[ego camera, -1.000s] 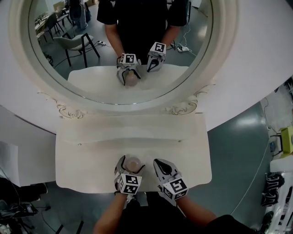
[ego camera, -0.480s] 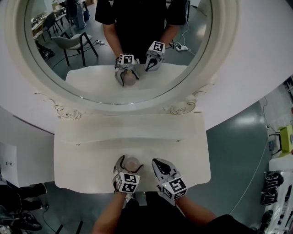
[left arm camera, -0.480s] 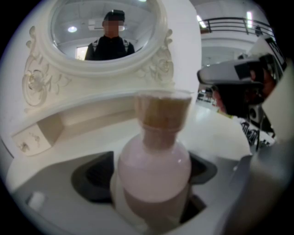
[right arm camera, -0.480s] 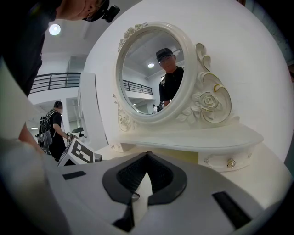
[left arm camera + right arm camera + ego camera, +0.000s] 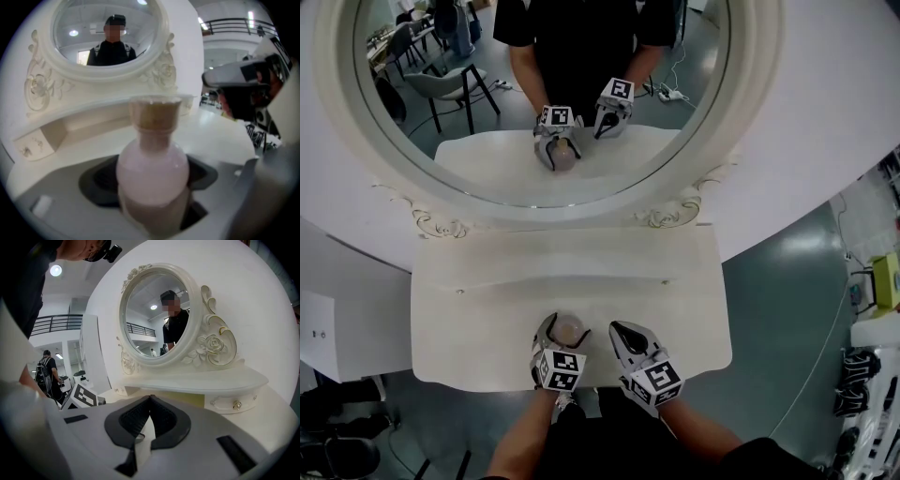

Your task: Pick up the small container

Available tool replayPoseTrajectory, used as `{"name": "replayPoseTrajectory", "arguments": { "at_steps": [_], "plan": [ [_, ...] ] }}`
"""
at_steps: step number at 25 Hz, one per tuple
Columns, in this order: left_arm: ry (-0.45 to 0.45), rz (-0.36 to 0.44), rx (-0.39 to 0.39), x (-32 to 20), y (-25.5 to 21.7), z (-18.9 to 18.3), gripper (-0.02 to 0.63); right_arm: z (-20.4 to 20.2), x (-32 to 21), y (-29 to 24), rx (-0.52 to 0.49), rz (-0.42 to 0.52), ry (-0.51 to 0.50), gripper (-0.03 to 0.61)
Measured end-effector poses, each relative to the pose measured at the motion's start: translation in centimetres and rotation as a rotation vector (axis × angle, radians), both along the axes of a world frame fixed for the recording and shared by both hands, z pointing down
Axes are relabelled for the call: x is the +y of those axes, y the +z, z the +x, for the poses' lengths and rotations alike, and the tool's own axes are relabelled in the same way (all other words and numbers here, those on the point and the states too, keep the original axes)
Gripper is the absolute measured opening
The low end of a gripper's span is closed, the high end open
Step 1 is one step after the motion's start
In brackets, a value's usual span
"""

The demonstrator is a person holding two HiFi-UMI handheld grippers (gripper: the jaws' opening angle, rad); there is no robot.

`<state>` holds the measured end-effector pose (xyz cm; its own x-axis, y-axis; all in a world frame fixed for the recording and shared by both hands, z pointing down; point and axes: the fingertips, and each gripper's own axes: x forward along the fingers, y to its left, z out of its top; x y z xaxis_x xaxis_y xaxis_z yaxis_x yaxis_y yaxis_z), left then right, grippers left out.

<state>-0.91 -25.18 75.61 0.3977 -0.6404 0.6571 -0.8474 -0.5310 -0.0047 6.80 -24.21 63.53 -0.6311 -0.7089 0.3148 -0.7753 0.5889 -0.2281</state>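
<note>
The small container (image 5: 570, 332) is a round pink bottle (image 5: 152, 171) with a cork stopper (image 5: 154, 114). It stands upright near the front edge of the white dressing table (image 5: 478, 323). My left gripper (image 5: 566, 325) has its jaws on either side of the bottle's body and they are closing on it; the dark pads (image 5: 99, 180) sit close to its sides. In the left gripper view the left gripper (image 5: 151, 179) shows the bottle filling the gap. My right gripper (image 5: 620, 329) rests just right of it, shut and empty (image 5: 149, 400).
A large oval mirror (image 5: 534, 94) in an ornate white frame stands at the back and reflects both grippers and the person. A raised shelf with small drawers (image 5: 234, 404) runs under the mirror. Grey floor (image 5: 787, 281) lies right of the table.
The left jaws have narrowed slightly around the bottle. The bottle and the right gripper have kept their places; the view has shifted a little.
</note>
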Motion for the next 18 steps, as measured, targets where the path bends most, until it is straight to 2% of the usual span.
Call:
{"name": "replayPoseTrajectory", "arguments": {
  "at_steps": [8,13,18],
  "plan": [
    [-0.025,0.077,0.062,-0.1,-3.3,-0.2,0.4,0.6,0.4,-0.3,0.014,0.008,0.017,0.005],
    [-0.028,0.181,0.084,-0.5,-8.2,-0.2,0.4,0.6,-0.1,-1.0,0.042,0.03,0.039,0.006],
    [-0.001,0.257,0.111,-0.1,-13.2,-0.5,0.4,-0.2,0.0,-2.9,-0.007,0.057,0.033,0.006]
  ]
}}
